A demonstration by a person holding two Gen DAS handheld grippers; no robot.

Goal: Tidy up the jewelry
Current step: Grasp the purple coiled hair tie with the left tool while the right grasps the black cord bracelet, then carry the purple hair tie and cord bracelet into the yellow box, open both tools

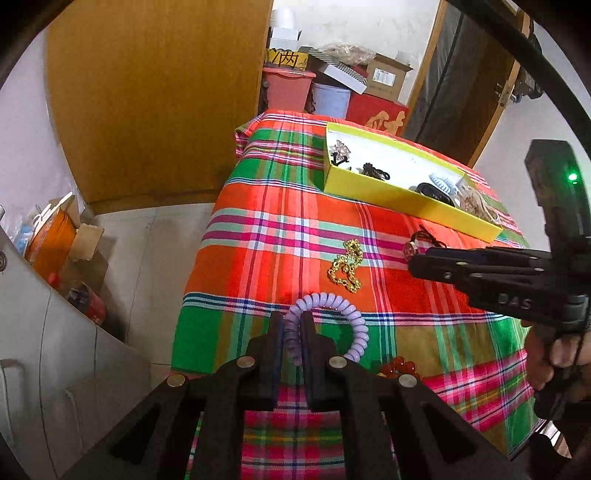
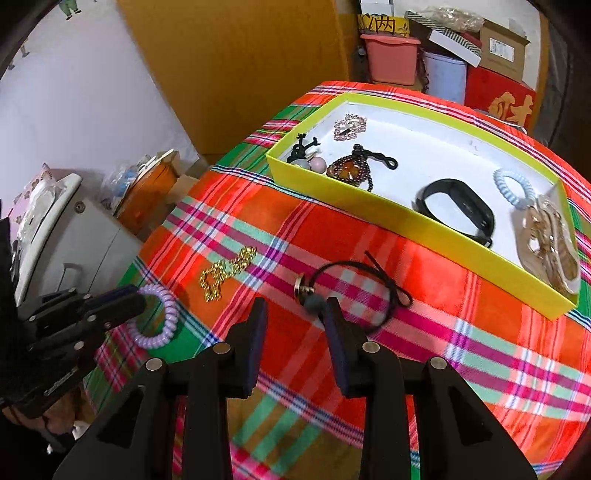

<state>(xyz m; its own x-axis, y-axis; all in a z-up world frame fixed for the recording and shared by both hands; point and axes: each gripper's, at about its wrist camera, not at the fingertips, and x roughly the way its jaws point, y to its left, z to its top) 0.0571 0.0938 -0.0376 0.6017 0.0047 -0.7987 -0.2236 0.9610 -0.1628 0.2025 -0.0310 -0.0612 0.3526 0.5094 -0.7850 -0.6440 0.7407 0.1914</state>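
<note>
left tool [image 1: 293, 325]: jaws narrow, clamped on the lilac spiral plastic hair tie [image 1: 334, 320] at the plaid-clothed table [image 1: 280, 206] near edge | right tool [image 2: 295, 314]: jaws wide, holding nothing, right finger beside the black cord bracelet [image 2: 354, 284] | gold bead chain [image 2: 225, 273] lies between them

I can read "DAS" embossed on the side of the right gripper [image 1: 413, 264], seen from my left wrist camera. Behind the table, a large gold character, "财", stands on the red box [image 2: 498, 94]. Just left of that red box and higher up, a yellow box [image 2: 384, 25] carries black characters; I make out "肉", the rest unclear.
</note>
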